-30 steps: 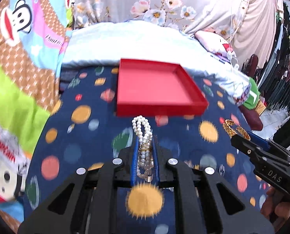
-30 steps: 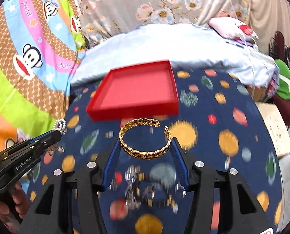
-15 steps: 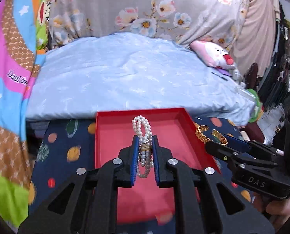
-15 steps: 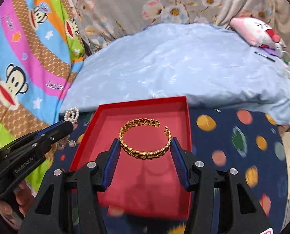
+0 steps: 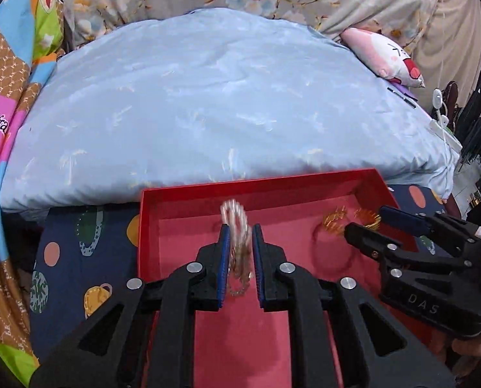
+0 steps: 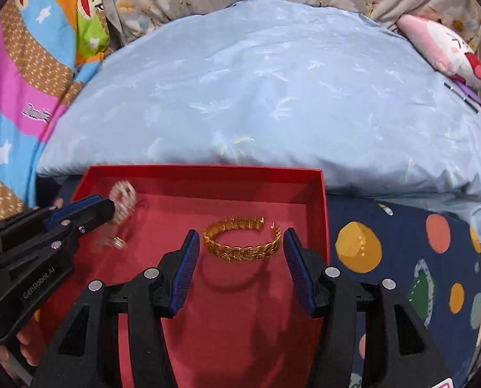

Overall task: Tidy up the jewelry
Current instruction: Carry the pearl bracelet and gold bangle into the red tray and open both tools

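While both grippers hovered over the red tray [image 6: 318,213], the right gripper [image 6: 242,252] stood apart around the gold bangle [image 6: 240,249], and the left gripper [image 5: 240,249], parted, loosely flanked the pearl bracelet [image 5: 237,226]; withdrawal seemed next.

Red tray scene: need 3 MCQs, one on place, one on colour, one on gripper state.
1. Where is the gold bangle?
A. on the blue duvet
B. over the red tray, between the right hand-held gripper's fingers
C. on the spotted cloth

2. What colour are the finger pads?
A. blue
B. white
C. yellow

3. The left hand-held gripper is:
A. wide open, nothing in it
B. out of view
C. nearly closed around the pearl bracelet

Key: 1 B, red floor lies behind the bangle; 2 A, blue strips line the fingers; 3 C, blurred pearls sit between the narrow fingers.
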### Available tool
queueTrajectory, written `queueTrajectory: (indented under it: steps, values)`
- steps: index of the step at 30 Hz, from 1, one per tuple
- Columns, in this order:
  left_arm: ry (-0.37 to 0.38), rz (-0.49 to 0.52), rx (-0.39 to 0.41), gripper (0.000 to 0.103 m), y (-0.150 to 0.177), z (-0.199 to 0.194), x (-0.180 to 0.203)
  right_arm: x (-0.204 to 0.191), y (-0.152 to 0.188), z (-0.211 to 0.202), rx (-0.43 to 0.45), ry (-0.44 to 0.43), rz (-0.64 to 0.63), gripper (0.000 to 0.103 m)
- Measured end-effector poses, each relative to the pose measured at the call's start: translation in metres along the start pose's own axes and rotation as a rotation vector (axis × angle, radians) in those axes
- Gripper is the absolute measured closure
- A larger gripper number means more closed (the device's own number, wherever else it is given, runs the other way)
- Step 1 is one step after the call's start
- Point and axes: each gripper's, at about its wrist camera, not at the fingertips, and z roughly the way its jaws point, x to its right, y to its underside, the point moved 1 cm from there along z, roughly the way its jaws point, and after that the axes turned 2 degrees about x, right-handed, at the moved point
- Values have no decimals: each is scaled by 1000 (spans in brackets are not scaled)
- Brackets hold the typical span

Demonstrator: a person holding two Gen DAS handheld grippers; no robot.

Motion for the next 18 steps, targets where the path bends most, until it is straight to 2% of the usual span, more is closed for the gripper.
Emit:
queueTrajectory:
  steps: [1, 3, 5, 9, 12, 18]
  values:
    - [2, -11, -13, 80, 0, 2, -2, 1, 0, 0, 0, 6, 0, 40]
    - [-25, -52, -1, 50, 1, -2, -7, 4, 1, -5, 18, 17, 4, 38]
    - [-56, -70, 39, 39, 1, -16, -14, 5, 2, -20, 47, 28, -1, 35]
    - [-84, -88, 90, 37, 8, -59, -25, 10, 13, -67, 105, 26, -1, 28]
    - [-82, -87, 101, 37, 29, -97, -27, 14, 36, -110, 140, 31, 8, 22]
    - [-105, -76, 98, 37, 99, -159, -22, 20, 116, -183, 168, 15, 57, 19]
